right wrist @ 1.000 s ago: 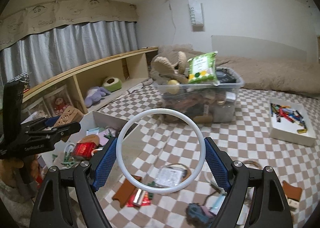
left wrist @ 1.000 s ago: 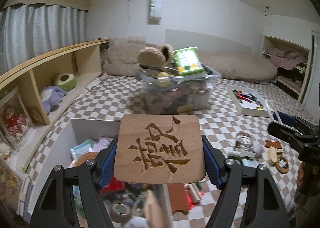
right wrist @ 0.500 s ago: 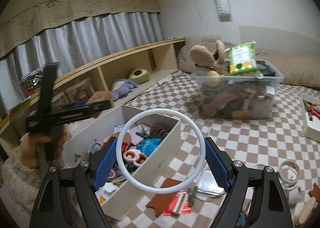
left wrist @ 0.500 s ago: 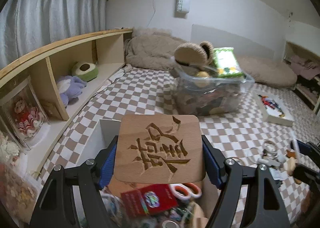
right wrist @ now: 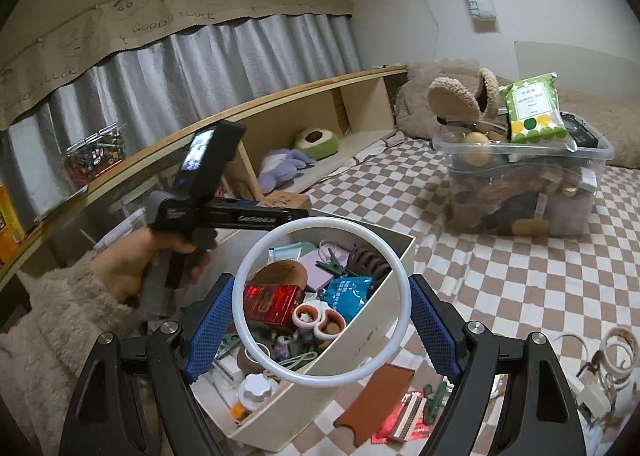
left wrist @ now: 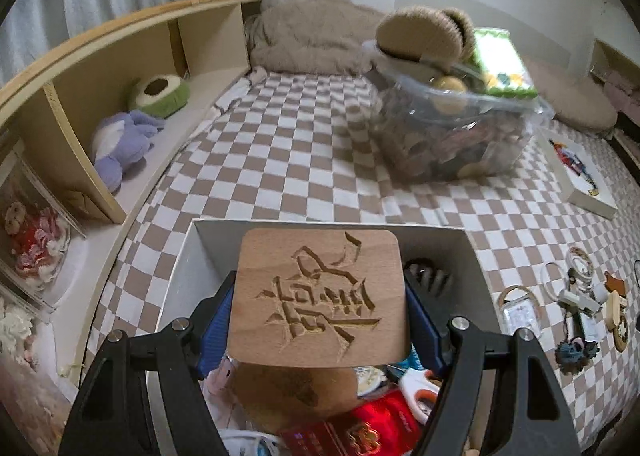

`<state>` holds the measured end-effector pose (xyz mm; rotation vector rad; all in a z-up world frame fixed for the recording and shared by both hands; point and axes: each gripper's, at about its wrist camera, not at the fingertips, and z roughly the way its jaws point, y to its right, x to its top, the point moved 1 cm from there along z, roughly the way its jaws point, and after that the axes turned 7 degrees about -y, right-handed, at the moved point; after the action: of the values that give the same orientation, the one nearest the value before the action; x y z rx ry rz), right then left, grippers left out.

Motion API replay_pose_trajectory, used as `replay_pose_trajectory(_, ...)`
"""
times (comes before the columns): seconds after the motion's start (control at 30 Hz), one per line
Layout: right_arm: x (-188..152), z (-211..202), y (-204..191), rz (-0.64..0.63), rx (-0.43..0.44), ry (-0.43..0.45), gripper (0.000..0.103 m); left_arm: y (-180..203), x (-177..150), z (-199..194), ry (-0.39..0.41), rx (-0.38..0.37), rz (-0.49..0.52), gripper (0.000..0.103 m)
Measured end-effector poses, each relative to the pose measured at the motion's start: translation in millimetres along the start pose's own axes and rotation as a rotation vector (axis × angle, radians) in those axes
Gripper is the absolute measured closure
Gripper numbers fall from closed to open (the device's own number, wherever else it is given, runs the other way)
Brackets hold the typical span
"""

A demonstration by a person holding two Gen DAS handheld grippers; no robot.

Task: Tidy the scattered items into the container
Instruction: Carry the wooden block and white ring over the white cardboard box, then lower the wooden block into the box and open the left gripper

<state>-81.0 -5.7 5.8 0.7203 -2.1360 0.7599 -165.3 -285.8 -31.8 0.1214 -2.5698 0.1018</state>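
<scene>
Wood fills the middle of the left wrist view: a square wooden coaster (left wrist: 318,296) with a carved character is clamped by its two side edges between the blue pads (left wrist: 216,314) of the left gripper (left wrist: 320,308), and it is held over the open white container (left wrist: 192,260), whose near part is already crowded with a red packet (left wrist: 360,428), orange-handled scissors (left wrist: 416,390) and a round brown disc (left wrist: 296,388). In the right wrist view a white ring (right wrist: 322,298) is pinched across its width between the pads of the right gripper (right wrist: 322,322), above the container's near wall (right wrist: 344,360) and the clutter inside. The left gripper is seen there too (right wrist: 256,216), gripped by a hand (right wrist: 132,262) in a fluffy beige sleeve (right wrist: 48,336), over the container's far side. Scattered items are left on the checkered blanket (left wrist: 288,164): a brown leather piece (right wrist: 374,396), a red-and-white packet (right wrist: 402,420) and a green clip (right wrist: 434,398) just beside the container, and tape rolls (right wrist: 618,348) farther right. A clear plastic bin (right wrist: 520,184), heaped with things, is set well apart toward the wall.
</scene>
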Motion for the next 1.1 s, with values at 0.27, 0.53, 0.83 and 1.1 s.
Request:
replay_pose_trajectory(0.27, -5, 3, 3, -0.008, 0.004, -0.018, 0.018, -7, 6, 39, -0.100, 0.149, 0.054, 0.028)
replay_pose_trajectory(0.53, -5, 4, 8, -0.012, 0.003, -0.026, 0.018, -27, 3, 56, -0.095, 0.355, 0.048, 0.019)
replay_pose_trajectory(0.83, -3, 9, -1, -0.023, 0.021, -0.034, 0.018, -33, -10, 19, -0.015, 0.256, 0.001, 0.014)
replay_pose_trajectory(1.1, -3, 23, -17, -0.042, 0.044, -0.064, 0.018, 0, -34, -42, 0.162, 0.174, 0.049, 0.014)
